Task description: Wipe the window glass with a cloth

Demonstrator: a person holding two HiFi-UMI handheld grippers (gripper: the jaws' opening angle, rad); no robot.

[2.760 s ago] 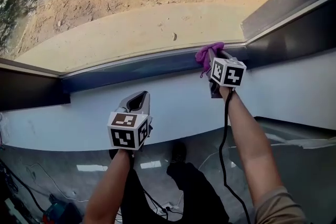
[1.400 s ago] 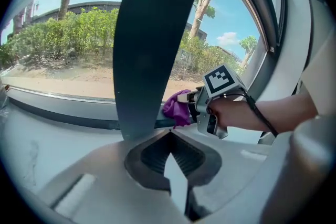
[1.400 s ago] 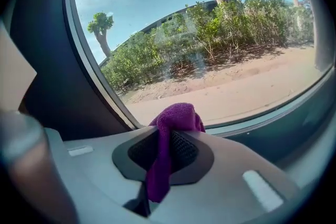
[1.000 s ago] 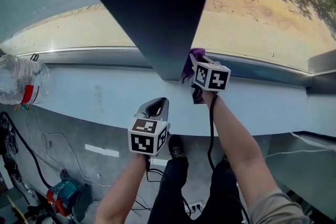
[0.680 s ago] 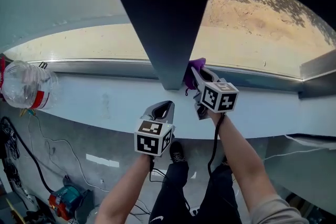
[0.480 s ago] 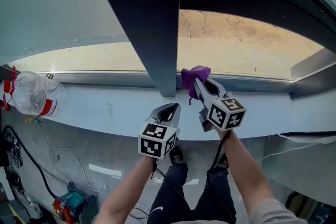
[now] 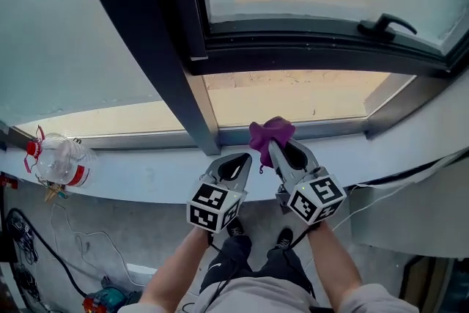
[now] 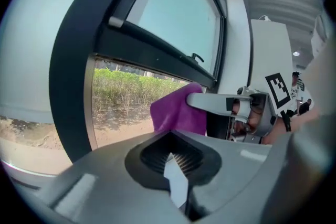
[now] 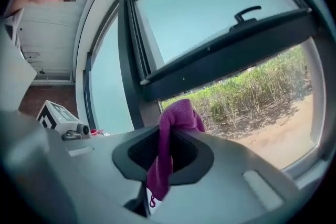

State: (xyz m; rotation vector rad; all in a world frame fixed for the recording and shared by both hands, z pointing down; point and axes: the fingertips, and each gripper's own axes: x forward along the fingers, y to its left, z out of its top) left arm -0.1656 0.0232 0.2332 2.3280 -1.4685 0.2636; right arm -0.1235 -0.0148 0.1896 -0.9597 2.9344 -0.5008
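Right tool point(image 7: 274, 146) pinches purple cloth point(image 7: 271, 132) at sill's point(image 7: 146, 176) far edge by the glass point(image 7: 293, 88). Left tool point(image 7: 236, 166) just beside, jaws together, empty. Dark mullion point(image 7: 165, 77) left; bottle point(image 7: 62, 161) on sill's left end.

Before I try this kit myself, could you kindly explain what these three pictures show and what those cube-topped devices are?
No robot: a person holds a two-jaw gripper in each hand, and the black-and-white marker cubes belong to them. One picture comes from a camera on the person's head, looking down at the left gripper and right gripper before a dark window frame. The other two come from cameras riding on each gripper, looking along its jaws. The right gripper is shut on a purple cloth, held near the lower window glass. The left gripper's jaws are together, empty. On the white sill rests a clear plastic bottle with a red label.
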